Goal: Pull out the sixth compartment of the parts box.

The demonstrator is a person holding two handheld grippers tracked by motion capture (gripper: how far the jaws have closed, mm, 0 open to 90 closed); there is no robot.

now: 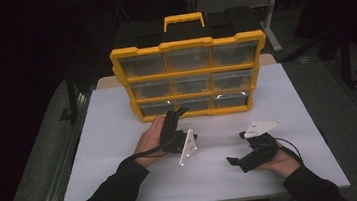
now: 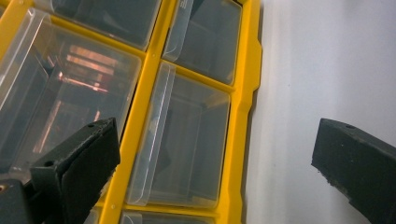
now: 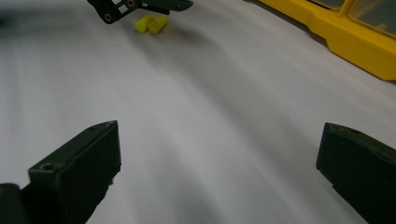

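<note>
A yellow organiser case (image 1: 188, 43) stands upright at the back of the white table (image 1: 110, 138), its front a grid of clear plastic drawers (image 2: 182, 140). My left gripper (image 1: 174, 115) is turned on its side right at the case's bottom row, jaws open and nothing between them; in its own view the left gripper (image 2: 215, 158) frames a clear drawer and the yellow frame edge (image 2: 243, 121). My right gripper (image 1: 236, 148) lies lower right on the table, open and empty (image 3: 217, 163). Two small yellow cylinders (image 3: 152, 23) lie on the table under the other gripper.
The case has a yellow carry handle (image 1: 183, 19) on top. Its yellow base (image 3: 355, 42) runs along the upper right of the right gripper view. Bare white table (image 3: 210, 102) stretches ahead of the right gripper. Dark floor and metal frames surround the table.
</note>
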